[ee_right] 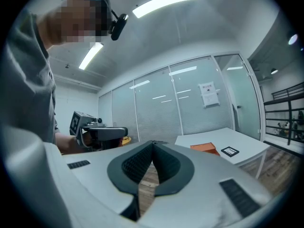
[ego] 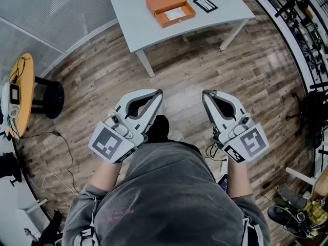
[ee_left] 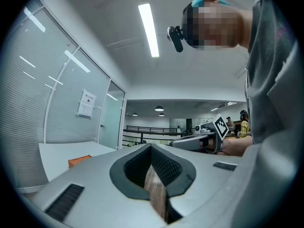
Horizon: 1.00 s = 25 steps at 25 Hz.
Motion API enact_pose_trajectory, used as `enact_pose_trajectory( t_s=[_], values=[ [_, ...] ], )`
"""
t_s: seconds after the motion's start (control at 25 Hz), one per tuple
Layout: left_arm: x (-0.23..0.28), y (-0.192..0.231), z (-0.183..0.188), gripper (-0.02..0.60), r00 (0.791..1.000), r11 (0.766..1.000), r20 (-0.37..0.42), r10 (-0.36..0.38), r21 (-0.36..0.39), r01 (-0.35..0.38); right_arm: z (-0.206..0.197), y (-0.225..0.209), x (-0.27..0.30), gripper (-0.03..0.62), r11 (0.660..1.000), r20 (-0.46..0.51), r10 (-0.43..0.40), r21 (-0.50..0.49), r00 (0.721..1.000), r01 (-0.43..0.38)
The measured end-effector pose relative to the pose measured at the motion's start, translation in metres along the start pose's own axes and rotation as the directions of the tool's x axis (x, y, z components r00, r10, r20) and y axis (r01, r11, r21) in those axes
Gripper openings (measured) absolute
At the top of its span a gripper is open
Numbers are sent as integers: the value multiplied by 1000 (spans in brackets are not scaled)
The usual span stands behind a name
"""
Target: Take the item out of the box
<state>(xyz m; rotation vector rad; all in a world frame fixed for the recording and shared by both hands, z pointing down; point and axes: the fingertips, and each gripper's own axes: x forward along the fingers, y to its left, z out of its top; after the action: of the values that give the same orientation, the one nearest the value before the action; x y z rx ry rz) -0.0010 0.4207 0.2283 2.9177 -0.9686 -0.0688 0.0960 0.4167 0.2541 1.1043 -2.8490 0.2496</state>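
- Standing on a wood floor (ego: 179, 81), a person (ego: 164, 199) holds both grippers out level, side by side, well short of a white table (ego: 128, 24).
- Left gripper (ego: 159, 93): jaws pressed together at the tips with nothing between them. In its own view the pads meet at a point, and only floor shows through the gap behind.
- Right gripper (ego: 205, 93): jaws likewise closed tip to tip and empty, as its own view shows.
- The two grippers angle slightly toward each other, tips apart. Each one's marker cube sits near the person's wrist.
- Box (ego: 170, 7): orange and lying open on the table, well apart from both grippers. The far half is plain orange, and the near half is a tray.
- Item (ego: 176, 14): white and flat, lying inside the tray half of the box.
- Card (ego: 205, 4): black-framed, on the table just right of the box and not touching it.
- In the right gripper view the box and card sit on the table beyond the jaws, to the right. The left gripper shows at that view's left.
- Round table (ego: 25, 81) stands at the far left with a black stool (ego: 48, 99) beside it. Thin cables (ego: 56, 158) trail over the floor nearby.
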Motion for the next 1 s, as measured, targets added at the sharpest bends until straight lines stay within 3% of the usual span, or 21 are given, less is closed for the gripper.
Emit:
enact_pose_trajectory(
  t_s=[1.0],
  values=[
    [80,149,-18,4,1000,998,-20,-22,-53,21,0,-107,128,5,999,-56,-35,30,998,37]
  ],
)
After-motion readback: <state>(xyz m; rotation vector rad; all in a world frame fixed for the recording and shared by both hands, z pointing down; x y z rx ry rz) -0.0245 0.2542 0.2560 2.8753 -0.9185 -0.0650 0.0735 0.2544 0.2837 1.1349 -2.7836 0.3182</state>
